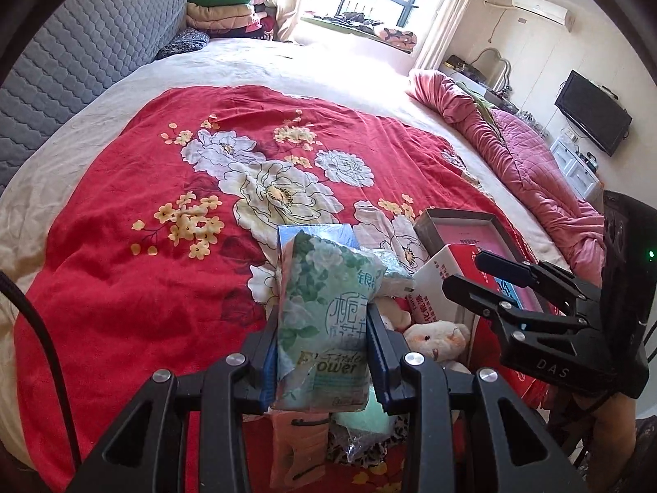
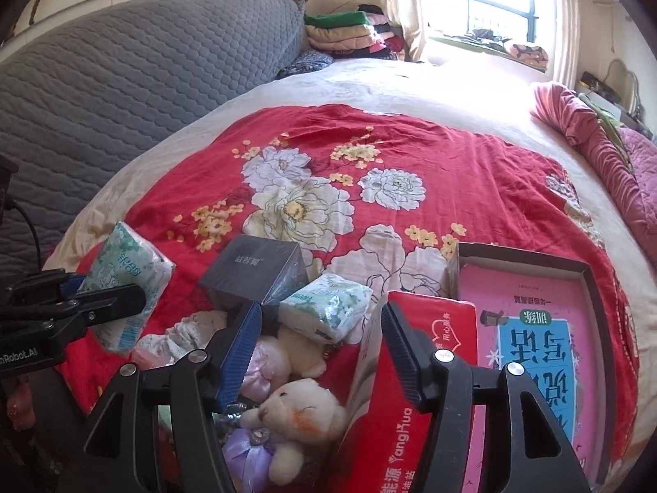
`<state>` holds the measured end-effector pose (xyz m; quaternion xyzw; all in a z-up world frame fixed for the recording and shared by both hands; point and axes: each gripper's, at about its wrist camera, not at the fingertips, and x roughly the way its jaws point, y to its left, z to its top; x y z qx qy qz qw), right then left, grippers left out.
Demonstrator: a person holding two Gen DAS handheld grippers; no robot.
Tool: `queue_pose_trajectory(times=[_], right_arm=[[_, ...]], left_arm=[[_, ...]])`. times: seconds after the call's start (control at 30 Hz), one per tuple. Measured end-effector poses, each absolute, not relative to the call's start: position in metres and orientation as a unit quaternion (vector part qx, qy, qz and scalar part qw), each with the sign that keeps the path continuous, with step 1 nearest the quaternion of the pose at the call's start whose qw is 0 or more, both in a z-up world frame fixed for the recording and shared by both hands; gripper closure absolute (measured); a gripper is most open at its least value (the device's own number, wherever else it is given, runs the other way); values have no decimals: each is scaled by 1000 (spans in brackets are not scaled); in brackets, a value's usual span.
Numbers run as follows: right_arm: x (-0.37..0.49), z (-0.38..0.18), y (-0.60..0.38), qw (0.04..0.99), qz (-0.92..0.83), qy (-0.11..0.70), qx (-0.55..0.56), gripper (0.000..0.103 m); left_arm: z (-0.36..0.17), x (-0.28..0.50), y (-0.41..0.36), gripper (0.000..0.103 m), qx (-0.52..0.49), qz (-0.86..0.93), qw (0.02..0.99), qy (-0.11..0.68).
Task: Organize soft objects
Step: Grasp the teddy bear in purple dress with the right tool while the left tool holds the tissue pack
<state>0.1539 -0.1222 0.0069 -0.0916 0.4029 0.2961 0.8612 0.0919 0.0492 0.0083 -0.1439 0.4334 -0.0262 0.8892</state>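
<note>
Left gripper (image 1: 324,349): fingers closed on a green floral tissue pack (image 1: 324,320), pads pressing both long sides. The pack is held upright and clear of the bed, above the pile of soft items. In the right wrist view the same pack (image 2: 127,283) sits at the left edge, pinched by the left gripper (image 2: 82,300).

Right gripper (image 2: 320,349): fingers stand well apart with nothing between the pads. The right finger (image 2: 404,353) lies just beside the top edge of a red tissue box (image 2: 394,411); contact cannot be confirmed. In the left wrist view the right gripper (image 1: 484,275) hangs over that box (image 1: 443,283), jaws parted.

Items on the red floral bedspread (image 2: 410,143), near edge:
- A cream plush bear (image 2: 304,415) lies below the right gripper's fingers, left of the red box, with a lilac bow (image 2: 246,452) against it.
- A second green floral tissue pack (image 2: 328,312) rests just beyond the bear, tilted.
- A dark grey box (image 2: 254,271) stands behind it, touching or nearly so.
- A pale floral cloth bundle (image 2: 184,332) lies to the left of the bear.
- An open shallow box (image 2: 591,287) holding a pink book (image 2: 534,328) sits at the right, beside the red box.

Far side: grey quilted headboard (image 2: 143,94), folded blankets (image 2: 349,33) stacked at the far corner, a rumpled pink quilt (image 2: 607,152) along the right edge.
</note>
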Motion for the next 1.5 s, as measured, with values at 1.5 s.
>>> queue_pose_trajectory(times=[1.5], right_arm=[[99,31,-164,885,278,373,-29,67]], left_arm=[[40,90,18,66,-118,-56,899,418]])
